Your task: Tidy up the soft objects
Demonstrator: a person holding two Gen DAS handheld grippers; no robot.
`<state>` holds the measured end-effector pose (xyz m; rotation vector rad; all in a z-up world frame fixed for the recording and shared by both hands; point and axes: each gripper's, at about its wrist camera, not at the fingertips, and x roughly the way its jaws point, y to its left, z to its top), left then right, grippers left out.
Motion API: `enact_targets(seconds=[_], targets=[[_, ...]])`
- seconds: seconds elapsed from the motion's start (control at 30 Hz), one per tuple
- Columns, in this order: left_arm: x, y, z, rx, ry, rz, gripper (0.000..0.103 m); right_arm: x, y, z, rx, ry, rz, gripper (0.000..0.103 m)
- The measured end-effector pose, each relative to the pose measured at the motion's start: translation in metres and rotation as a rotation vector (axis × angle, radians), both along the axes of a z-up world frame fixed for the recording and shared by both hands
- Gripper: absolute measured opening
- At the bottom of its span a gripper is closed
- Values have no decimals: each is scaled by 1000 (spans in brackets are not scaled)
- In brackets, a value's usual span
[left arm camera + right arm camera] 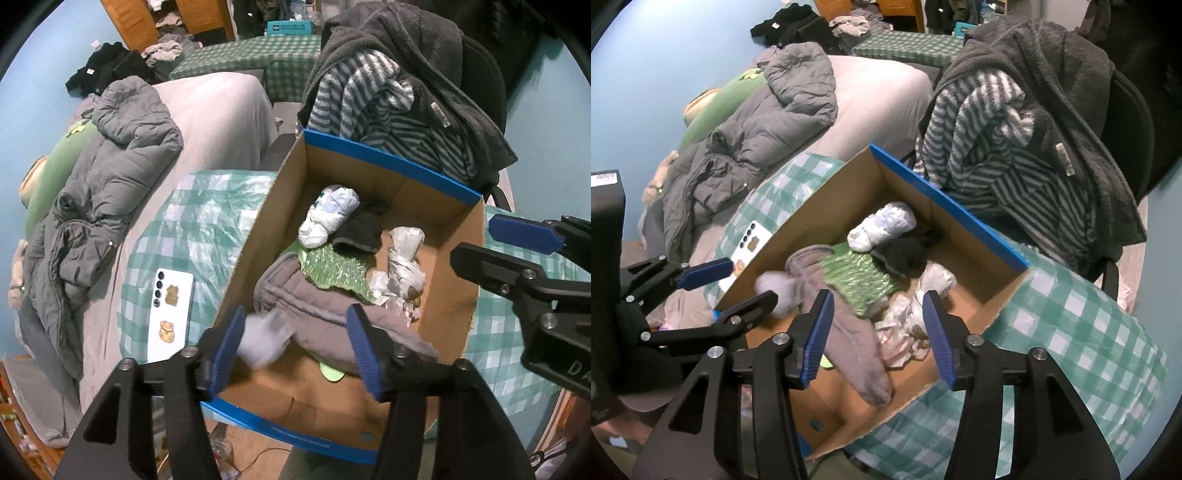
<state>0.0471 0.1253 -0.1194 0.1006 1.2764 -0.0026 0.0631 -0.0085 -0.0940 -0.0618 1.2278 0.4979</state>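
On the far left I see a grey puffer jacket (pixel 107 177) heaped on the bed (pixel 221 122), then a white phone (pixel 170 314) lying on the checked worktop (pixel 207 229) just beside the cardboard box (pixel 373 173). My left gripper (pixel 295 350) hangs over the box's near end, jaws apart, with a blurred pale soft bundle (pixel 264 341) between them. Inside lie a grey quilted cloth (pixel 314 306), green bubble wrap (pixel 332 269), a white bundle (pixel 328 214) and a black sock (pixel 362 229). My right gripper (pixel 879 336) hovers there too, jaws apart. Behind, striped fleece (pixel 369 92) drapes a chair.
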Motion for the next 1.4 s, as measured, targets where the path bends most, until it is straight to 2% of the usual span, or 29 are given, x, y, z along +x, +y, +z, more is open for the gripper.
enact_targets(seconds=[0.17, 0.37, 0.63, 0.8, 1.4], targets=[[-3, -1, 15, 7, -14, 2, 68, 0, -8, 16, 4, -19, -27, 64], [-6, -5, 38, 15, -38, 13, 79, -4, -21, 37, 16, -45, -53, 68], [-17, -19, 65, 22, -64, 1, 80, -16, -44, 66, 44, -77, -104, 70], [-25, -29, 74, 33, -75, 2, 81, -28, -59, 77, 25, -103, -122, 70], [-50, -62, 88, 39, -50, -1, 81, -48, -88, 89, 22, -107, -136, 70]])
